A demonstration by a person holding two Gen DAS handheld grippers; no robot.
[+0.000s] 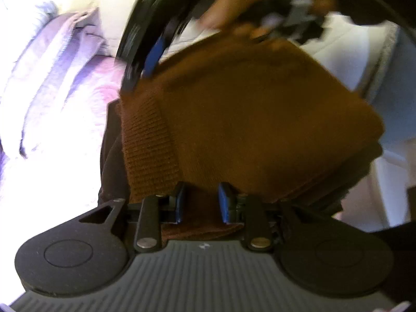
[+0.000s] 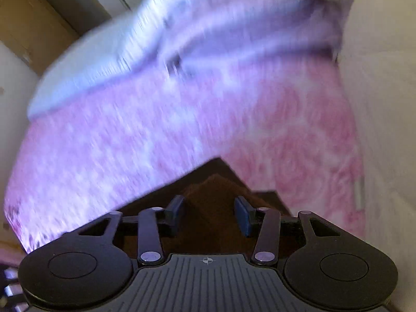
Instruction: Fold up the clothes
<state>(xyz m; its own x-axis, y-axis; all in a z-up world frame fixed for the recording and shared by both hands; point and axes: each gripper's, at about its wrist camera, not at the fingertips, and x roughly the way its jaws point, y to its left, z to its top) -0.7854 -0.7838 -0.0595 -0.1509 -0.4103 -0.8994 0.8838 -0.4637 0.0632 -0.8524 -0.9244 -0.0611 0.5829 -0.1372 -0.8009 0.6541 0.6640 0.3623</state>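
A folded brown knit garment [image 1: 247, 119] fills the middle of the left wrist view, held up off the bed. My left gripper [image 1: 201, 202] has its blue pads on either side of the garment's thick near edge and grips it. The right gripper's fingers [image 1: 145, 52] clamp the garment's far left corner, with the person's hand above, blurred. In the right wrist view my right gripper [image 2: 209, 217] has a brown corner of the garment [image 2: 213, 189] between its pads. Both views are motion-blurred.
A bed with a pink patterned cover [image 2: 156, 135] lies below. A pale lilac blanket [image 2: 208, 31] is bunched at its far end and also shows in the left wrist view [image 1: 52, 59]. White pillows [image 1: 364, 59] lie at the right. A cream wall [image 2: 384, 104] borders the bed.
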